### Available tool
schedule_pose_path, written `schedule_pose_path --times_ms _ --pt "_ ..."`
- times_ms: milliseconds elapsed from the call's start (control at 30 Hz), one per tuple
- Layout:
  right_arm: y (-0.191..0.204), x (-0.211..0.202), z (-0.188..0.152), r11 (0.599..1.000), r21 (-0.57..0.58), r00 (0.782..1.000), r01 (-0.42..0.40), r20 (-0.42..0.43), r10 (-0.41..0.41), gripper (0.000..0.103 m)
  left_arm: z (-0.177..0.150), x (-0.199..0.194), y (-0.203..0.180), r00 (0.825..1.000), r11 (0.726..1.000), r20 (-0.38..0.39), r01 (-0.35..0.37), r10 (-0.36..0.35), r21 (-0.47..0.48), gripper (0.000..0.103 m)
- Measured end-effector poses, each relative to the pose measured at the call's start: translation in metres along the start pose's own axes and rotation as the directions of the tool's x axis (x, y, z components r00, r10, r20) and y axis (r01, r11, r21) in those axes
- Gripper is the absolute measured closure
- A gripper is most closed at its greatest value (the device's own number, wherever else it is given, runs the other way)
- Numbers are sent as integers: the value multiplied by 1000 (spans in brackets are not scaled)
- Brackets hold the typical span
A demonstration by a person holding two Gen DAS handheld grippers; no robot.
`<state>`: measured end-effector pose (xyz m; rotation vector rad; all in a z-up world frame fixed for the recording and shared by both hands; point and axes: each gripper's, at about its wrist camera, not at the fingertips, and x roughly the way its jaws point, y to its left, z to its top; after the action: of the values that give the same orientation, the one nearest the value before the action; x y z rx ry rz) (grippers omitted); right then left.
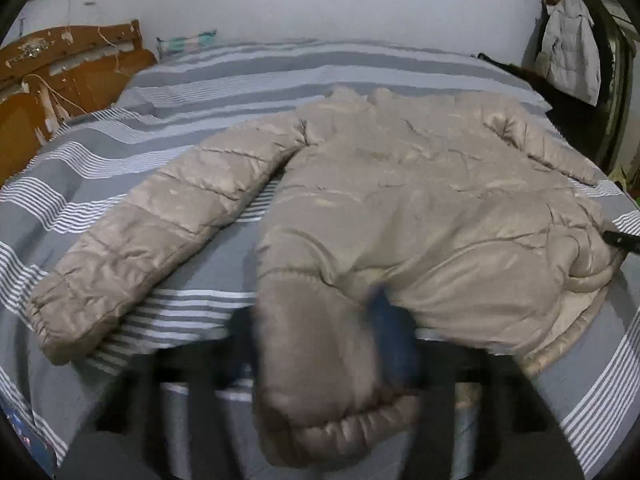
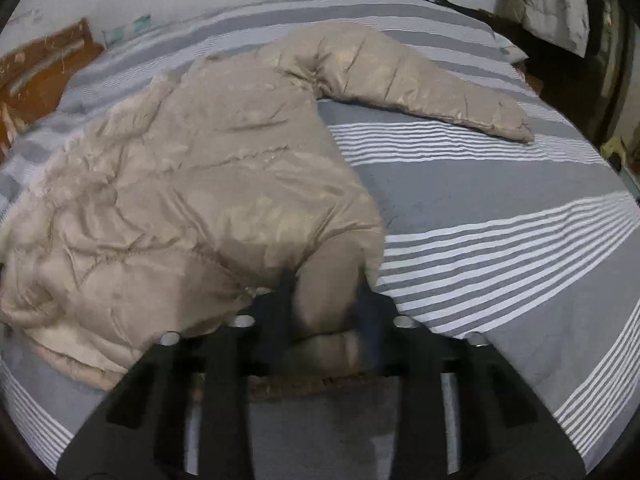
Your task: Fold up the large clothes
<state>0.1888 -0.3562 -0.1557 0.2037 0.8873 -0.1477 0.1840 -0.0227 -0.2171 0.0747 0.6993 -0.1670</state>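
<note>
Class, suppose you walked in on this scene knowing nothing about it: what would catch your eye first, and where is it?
First, the shiny beige puffer jacket, spread out in the middle of the grey-and-white striped bed, one sleeve stretched out to the left. Next, both grippers at the near hem: the left gripper and the right gripper each have a bunch of the padded fabric pinched between their fingers. Behind, a pale coat hangs at the far right.

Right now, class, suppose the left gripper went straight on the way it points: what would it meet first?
The beige puffer jacket. The left gripper already pinches the near hem, so going on would push into the jacket's body spread on the striped bed cover. Depth is unclear in the blurred fisheye view.
</note>
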Motion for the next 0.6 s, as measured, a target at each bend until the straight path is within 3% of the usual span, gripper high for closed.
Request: schedule_pose_path --times_ms 33,67,200,267,300,333,367,433,600 --pt "-5 -7 3 1000 -7 1000 -7 9 7 82 2 -2 -2 1000 1000 14 6 -6 12 78" --pt "-16 -14 10 1000 -24 1000 -9 17 9 84 5 -8 -4 999 999 31 14 -14 29 82" --pt "-8 -56 -6 998 -54 998 30 58 -26 84 3 -42 -6 996 997 81 41 -46 68 82" --pt "-11 -62 -11 993 -74 993 87 80 -81 70 -5 -50 -7 995 995 80 58 -65 82 72" --pt "-13 -65 -13 987 -85 986 136 111 -126 58 -10 -56 -5 993 995 101 48 -56 86 66" --pt "-10 -73 -15 983 -85 978 165 145 -152 21 -14 -61 -3 992 996 122 27 -38 90 47" --pt "-10 -82 -17 984 -68 970 167 190 -152 3 -17 -70 3 987 997 162 1 -14 80 37" --pt "-6 -92 -16 988 -64 971 144 201 -128 3 -16 -81 12 977 998 211 -32 21 48 14" --pt "22 -109 -17 991 -78 976 112 197 -95 3 -5 -105 20 955 995 294 -72 48 71 12"
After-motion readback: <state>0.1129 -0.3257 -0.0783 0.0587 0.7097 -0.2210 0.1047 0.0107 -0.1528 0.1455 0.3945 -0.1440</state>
